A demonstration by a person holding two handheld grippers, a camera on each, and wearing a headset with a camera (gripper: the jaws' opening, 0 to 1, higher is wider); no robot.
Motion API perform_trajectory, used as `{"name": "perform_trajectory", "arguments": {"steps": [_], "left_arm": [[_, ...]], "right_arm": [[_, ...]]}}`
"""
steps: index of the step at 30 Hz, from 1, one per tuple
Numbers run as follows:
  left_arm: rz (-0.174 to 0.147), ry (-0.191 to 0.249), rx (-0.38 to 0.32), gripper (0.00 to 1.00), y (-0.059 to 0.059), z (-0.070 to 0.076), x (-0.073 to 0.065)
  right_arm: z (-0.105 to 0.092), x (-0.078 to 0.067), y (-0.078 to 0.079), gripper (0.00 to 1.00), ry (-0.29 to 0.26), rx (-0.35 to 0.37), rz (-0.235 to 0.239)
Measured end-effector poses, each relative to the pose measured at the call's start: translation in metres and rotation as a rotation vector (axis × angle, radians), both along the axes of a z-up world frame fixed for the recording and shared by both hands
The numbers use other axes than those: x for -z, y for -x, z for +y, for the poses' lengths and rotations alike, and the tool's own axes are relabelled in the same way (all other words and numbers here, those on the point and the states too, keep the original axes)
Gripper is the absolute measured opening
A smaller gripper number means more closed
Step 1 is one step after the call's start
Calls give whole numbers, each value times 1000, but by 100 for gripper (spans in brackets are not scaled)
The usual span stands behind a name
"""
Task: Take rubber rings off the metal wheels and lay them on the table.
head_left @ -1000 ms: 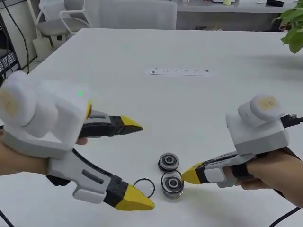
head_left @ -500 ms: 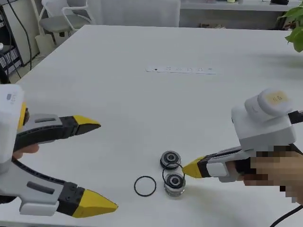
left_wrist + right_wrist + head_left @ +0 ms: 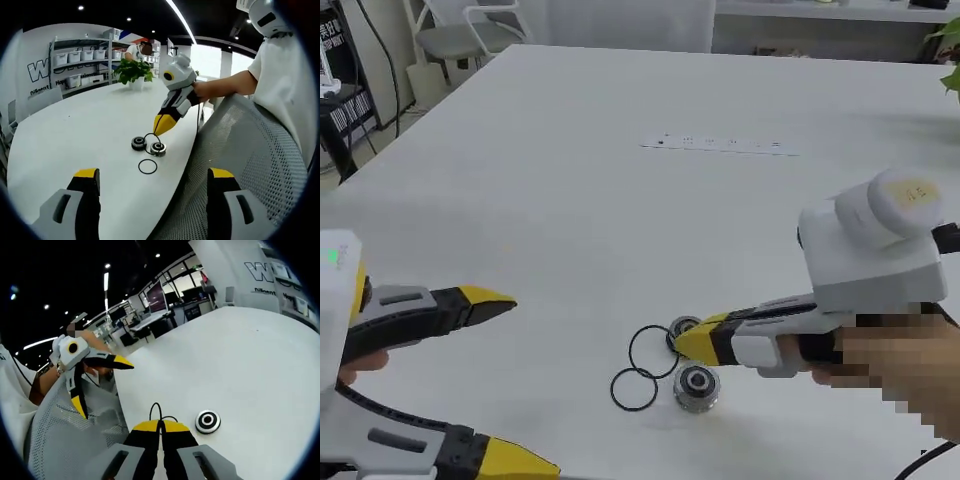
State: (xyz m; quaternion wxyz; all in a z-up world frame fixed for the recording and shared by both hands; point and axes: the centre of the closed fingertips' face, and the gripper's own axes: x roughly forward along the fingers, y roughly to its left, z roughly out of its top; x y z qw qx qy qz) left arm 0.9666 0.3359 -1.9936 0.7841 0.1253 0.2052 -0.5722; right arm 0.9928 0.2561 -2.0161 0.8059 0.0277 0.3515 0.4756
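- White workbench top (image 3: 570, 190) in a bright open office, with a flat white strip (image 3: 720, 144) farther along it and a grey mesh chair back (image 3: 240, 150) at the near edge.
- Right gripper (image 3: 685, 343), yellow-tipped, jaws pressed together on a thin black rubber ring (image 3: 631, 350), its loop low over the table.
- Nearer round metal wheel (image 3: 697, 383) flat on the table just beside the right gripper's tips.
- Farther round metal wheel (image 3: 680, 325) partly hidden behind those tips. Possibly touched by the pinched ring, though contact is unclear.
- Second black rubber ring (image 3: 613, 388) flat on the table, near the nearer wheel but apart from it.
- Left gripper (image 3: 505, 382), jaws spread wide and holding nothing, well apart from wheels and rings.
- Right gripper view: ring loop (image 3: 152, 412) rising from the closed tips, one wheel (image 3: 208, 421) just beside.
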Motion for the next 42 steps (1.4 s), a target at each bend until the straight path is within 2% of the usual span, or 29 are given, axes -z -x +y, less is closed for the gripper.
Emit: {"name": "perform_trajectory", "arguments": {"steps": [2,7,9,11,14,20,23,28,32,35,38,42], "left_arm": [[9,-1,-2,87,0,0,2],[5,-12,3,87,1,0,3],[10,-2,-4,86,1,0,3],[10,5,-9,86,0,0,2],[18,24,-13,84,-1,0,0],[14,26,-21,83,-2,1,-1],[12,35,-32,82,-3,1,-2],[11,40,-37,80,-4,2,-3],[12,38,-29,81,-3,1,-3],[-10,15,17,83,0,-2,-4],[-22,16,52,83,3,-6,-10],[-51,2,82,84,-2,-9,-22]], "right_arm": [[6,2,4,0,12,-21,-8],[13,10,4,0,46,-41,-24],[16,16,4,0,69,-51,-32],[17,25,7,0,95,-74,-22],[15,42,9,0,162,-95,-22],[11,52,3,0,224,-98,-67],[8,48,-3,8,217,-77,-86],[0,40,-13,7,198,-35,-102],[-5,24,-23,8,153,-2,-134],[-7,14,-27,9,144,-7,-158],[-10,1,-31,11,141,-11,-204],[-14,-17,-37,14,130,-2,-232]]}}
